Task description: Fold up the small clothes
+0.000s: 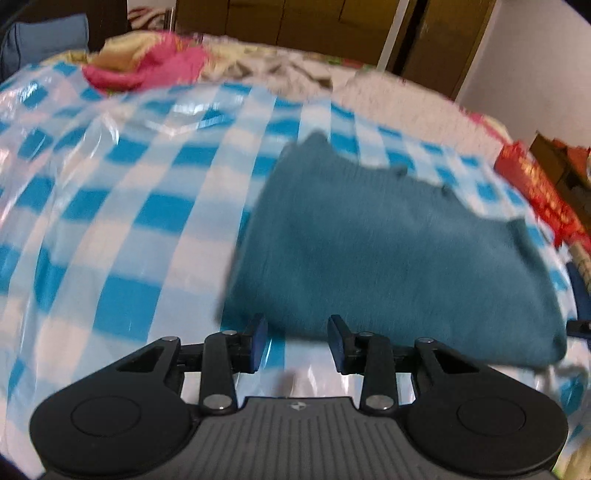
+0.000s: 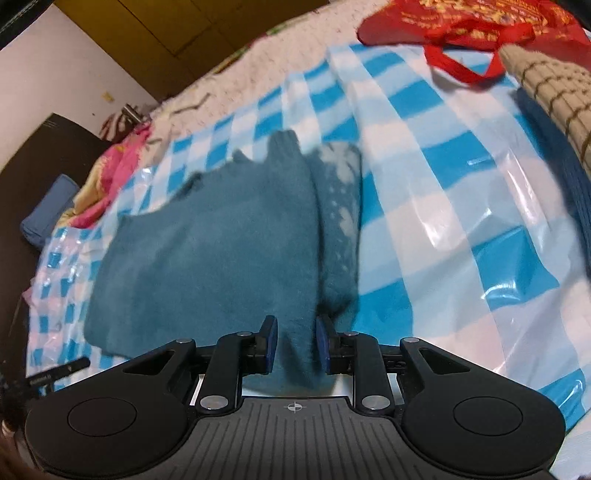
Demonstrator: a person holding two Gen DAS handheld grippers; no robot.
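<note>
Sweater [image 1: 388,258] — teal knit, folded, lies flat on the blue-and-white checked plastic sheet [image 1: 129,221]. We see the left gripper [image 1: 298,343] held low and level at its near edge, fingers spread wide, nothing between them. Right gripper [image 2: 294,343] sits low too, narrower gap, with a ridge of the teal fabric between the pads — contact not clear. Beyond the sheet: red bag [image 2: 461,26], beige knit [image 2: 554,99], pink cloth [image 1: 147,70], brown wardrobe [image 1: 295,22].
</note>
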